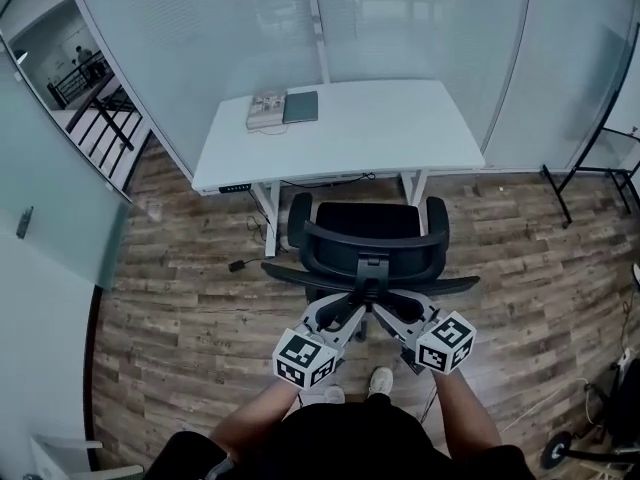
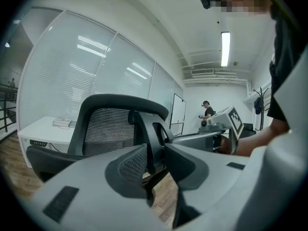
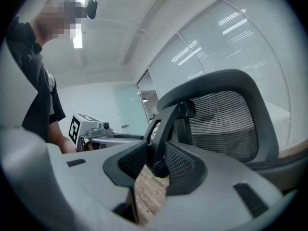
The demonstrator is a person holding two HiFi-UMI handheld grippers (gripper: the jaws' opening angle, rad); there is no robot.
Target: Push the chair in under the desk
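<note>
Closest in, at 6 o'clock, the person (image 1: pixel 345 440) reaches both arms forward. At 7 o'clock of the chair (image 1: pixel 368 240) the left gripper (image 1: pixel 347 311) has its jaws released and parted, the chair's back post showing in the gap. At its 5 o'clock the right gripper (image 1: pixel 393 313) is equally slack around the same post. The black chair stands on the wood floor (image 1: pixel 180 308) facing the white table (image 1: pixel 400 133) at 12 o'clock, seat just at the table's front edge, not tucked under.
</note>
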